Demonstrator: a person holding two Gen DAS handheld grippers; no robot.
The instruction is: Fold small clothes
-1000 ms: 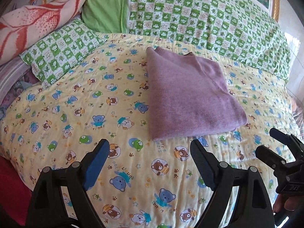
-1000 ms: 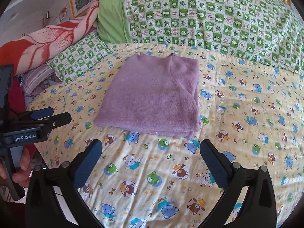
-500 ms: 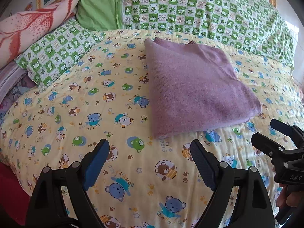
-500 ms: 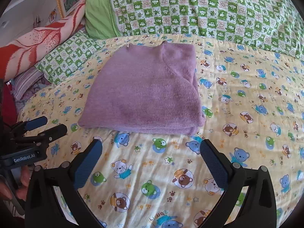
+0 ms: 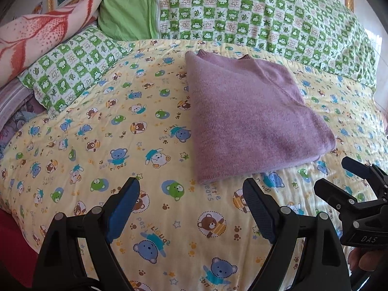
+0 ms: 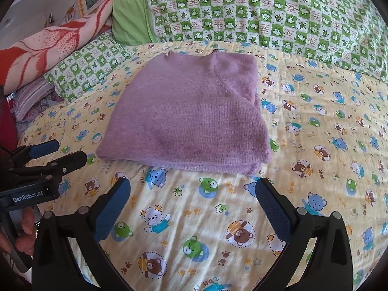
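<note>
A purple knit sweater (image 5: pixel 252 118) lies folded into a flat rectangle on the yellow bear-print bedspread (image 5: pixel 97 145); it also shows in the right wrist view (image 6: pixel 186 116). My left gripper (image 5: pixel 191 191) is open and empty, hovering just short of the sweater's near left corner. My right gripper (image 6: pixel 194 189) is open and empty, just short of the sweater's near edge. Each gripper shows in the other's view: the right one (image 5: pixel 339 179) at the right, the left one (image 6: pixel 60 152) at the left.
A green checked quilt (image 5: pixel 254 17) lies along the back of the bed. A green checked pillow (image 5: pixel 70 72), a plain green pillow (image 5: pixel 126 9) and a red-and-white blanket (image 5: pixel 41 36) are piled at the back left. The bed's near edge drops off at lower left.
Both grippers have moved forward toward the sweater's near edge, so it looks larger and closer. Both stay open. The sweater has not moved.
</note>
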